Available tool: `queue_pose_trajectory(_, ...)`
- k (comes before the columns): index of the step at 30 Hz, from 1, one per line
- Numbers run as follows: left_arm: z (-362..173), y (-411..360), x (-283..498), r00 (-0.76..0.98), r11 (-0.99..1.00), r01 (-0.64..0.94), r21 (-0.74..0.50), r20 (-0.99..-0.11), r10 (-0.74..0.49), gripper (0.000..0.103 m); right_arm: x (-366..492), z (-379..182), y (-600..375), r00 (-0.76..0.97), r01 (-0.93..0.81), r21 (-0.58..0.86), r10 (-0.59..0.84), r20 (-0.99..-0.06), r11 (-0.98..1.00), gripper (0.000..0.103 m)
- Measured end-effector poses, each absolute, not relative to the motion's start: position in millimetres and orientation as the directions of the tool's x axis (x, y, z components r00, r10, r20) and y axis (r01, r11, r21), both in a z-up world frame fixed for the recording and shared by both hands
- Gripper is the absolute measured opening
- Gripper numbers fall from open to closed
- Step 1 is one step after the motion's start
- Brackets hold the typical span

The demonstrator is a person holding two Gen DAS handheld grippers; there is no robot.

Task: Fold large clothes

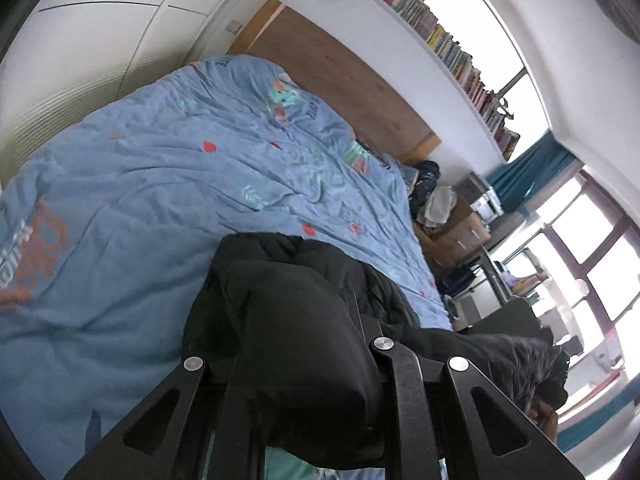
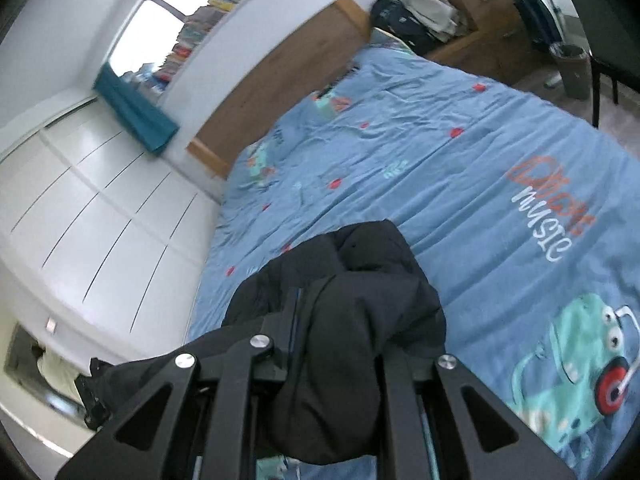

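Now both grippers, left (image 1: pixel 288 360) and right (image 2: pixel 332 360), have fingers pinching the black coat (image 2: pixel 360 300), bunched above the bed (image 2: pixel 460 168); thick folds could slip free mid-lift.

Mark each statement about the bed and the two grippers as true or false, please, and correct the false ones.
1. Both grippers hold black fabric. True: the left gripper and right gripper are shut on the black garment.
2. The bed cover is green. False: it is blue with printed figures.
3. Books stand on a shelf above the headboard. True.
4. The garment lies folded flat. False: it hangs bunched from the grippers.
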State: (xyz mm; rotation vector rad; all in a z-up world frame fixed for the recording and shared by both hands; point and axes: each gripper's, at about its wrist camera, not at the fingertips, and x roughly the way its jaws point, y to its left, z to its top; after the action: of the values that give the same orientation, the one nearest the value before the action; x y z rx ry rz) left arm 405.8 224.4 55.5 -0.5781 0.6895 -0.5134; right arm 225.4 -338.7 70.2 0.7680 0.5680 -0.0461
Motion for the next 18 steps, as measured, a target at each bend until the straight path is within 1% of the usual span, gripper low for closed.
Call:
queue_pose_trajectory(7, 40, 198, 486, 0.661, 0.779, 0.182, -0.600, -0.511, -0.549, 0.016, 307, 43, -367, 0.817, 0.378, 0.643, 0.087, -0.570, 0.666, 0.013)
queue_pose_trajectory(11, 25, 187, 531, 0.658, 0.801, 0.144, -0.581, -0.548, -0.516, 0.018, 353, 27, -381, 0.796, 0.427, 0.628, 0.060, -0.603, 0.651, 0.013)
queue_pose_trajectory(13, 14, 180, 551, 0.656, 0.808, 0.123, -0.575, -0.564, -0.501, 0.020, 371, 19, -387, 0.788, 0.441, 0.623, 0.053, -0.613, 0.646, 0.013)
queue_pose_trajectory(18, -22, 162, 592, 0.642, 0.819, 0.079, -0.568, -0.600, -0.477, 0.022, 413, -13, -401, 0.760, 0.488, 0.613, 0.044, -0.649, 0.621, 0.013)
